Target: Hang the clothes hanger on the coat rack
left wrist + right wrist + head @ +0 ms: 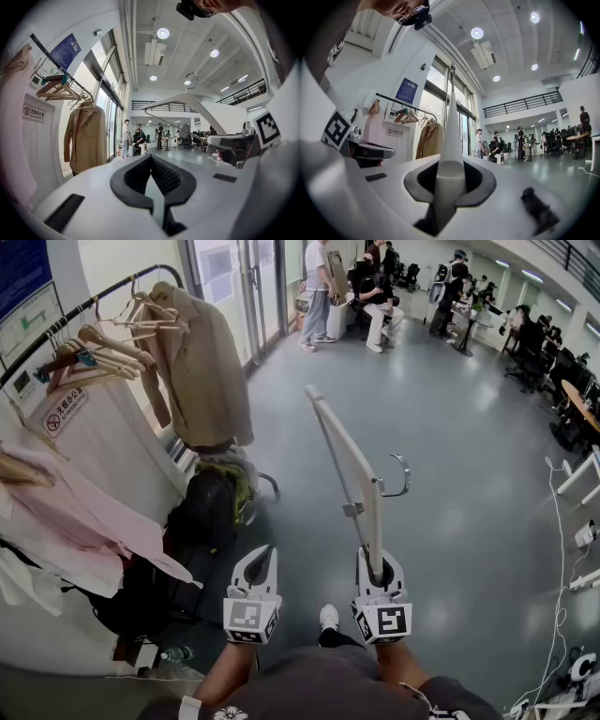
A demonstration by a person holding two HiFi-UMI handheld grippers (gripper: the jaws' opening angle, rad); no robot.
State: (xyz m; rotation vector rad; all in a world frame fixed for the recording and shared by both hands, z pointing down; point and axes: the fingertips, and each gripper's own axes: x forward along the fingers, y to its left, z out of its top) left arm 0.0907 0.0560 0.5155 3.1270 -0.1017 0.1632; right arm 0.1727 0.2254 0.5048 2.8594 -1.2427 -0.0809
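My right gripper [377,570] is shut on one end of a white plastic clothes hanger [349,470]. The hanger sticks up and away from it, with its metal hook [403,476] pointing right. That gripped end fills the jaws in the right gripper view [451,140]. My left gripper [257,563] is held beside the right one, open and empty. From the left gripper view the hanger [187,101] arches at the right. The coat rack's black rail [94,302] runs along the left wall, well ahead and to the left of both grippers. It carries wooden hangers [98,351], a beige jacket [202,371] and a pink garment [75,507].
A black bag [202,514] and a water bottle [176,653] lie on the floor under the rack. My white shoe [328,617] shows between the grippers. People [319,287] stand and sit at the far end. Desks and floor cables [560,549] are at the right.
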